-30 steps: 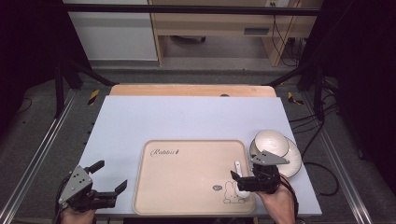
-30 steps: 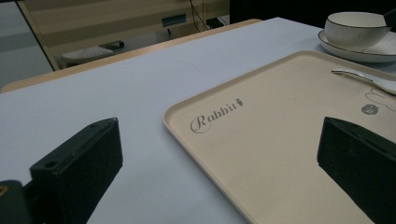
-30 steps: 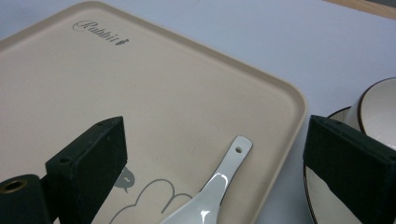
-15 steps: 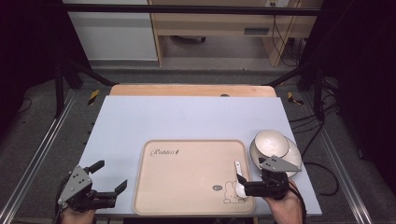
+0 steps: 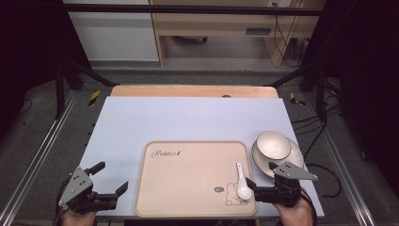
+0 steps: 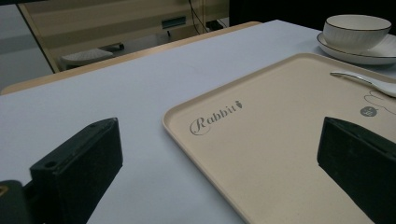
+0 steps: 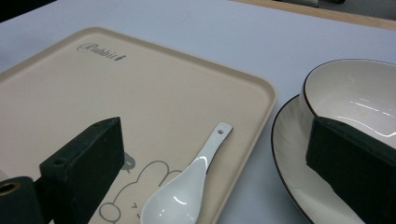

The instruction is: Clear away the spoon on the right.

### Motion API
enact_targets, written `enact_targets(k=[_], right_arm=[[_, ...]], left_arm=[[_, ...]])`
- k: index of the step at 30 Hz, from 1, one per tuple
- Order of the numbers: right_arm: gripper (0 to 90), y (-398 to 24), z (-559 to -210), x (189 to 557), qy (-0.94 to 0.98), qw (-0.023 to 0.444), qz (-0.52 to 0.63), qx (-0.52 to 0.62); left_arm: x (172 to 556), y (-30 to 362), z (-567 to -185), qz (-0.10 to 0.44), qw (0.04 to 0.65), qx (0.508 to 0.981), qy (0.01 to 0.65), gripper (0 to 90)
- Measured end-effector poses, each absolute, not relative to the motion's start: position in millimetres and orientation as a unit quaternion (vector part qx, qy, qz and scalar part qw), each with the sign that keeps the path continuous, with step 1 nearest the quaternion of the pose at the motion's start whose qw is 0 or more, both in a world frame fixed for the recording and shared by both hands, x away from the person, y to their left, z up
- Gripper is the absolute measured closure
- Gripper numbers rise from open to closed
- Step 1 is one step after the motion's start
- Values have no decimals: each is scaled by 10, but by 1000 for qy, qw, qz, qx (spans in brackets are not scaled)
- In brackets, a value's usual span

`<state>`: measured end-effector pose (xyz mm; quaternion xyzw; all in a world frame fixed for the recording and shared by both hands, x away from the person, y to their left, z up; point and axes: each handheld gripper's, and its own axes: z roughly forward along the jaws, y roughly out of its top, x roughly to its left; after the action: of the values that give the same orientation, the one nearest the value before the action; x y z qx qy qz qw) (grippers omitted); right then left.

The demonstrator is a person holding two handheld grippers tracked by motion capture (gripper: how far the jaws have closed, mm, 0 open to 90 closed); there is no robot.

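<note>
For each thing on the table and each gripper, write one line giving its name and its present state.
Tray: flat on the table, printed side up.
Spoon: lying on the tray's right part, hollow up, free of any jaws.
Bowl: upright, empty, sitting on the plate.
Plate: flat on the table, right of the tray.
Left gripper: open, holding nothing.
Right gripper: open, holding nothing, near the spoon.

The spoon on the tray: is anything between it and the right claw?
Nothing visible. The spoon lies bare on the tray, just ahead of the open right claw; the bowl stands off to the side on its plate.
</note>
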<state>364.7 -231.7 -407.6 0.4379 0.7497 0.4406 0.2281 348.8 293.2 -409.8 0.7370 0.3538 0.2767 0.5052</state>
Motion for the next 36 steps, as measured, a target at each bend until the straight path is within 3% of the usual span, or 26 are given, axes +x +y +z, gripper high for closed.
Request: enact_targets(k=[36], right_arm=[[26, -2781, -4159, 3203, 716, 262, 447, 468]], left_arm=[[3488, 2930, -4103, 279, 504, 737, 355, 0]])
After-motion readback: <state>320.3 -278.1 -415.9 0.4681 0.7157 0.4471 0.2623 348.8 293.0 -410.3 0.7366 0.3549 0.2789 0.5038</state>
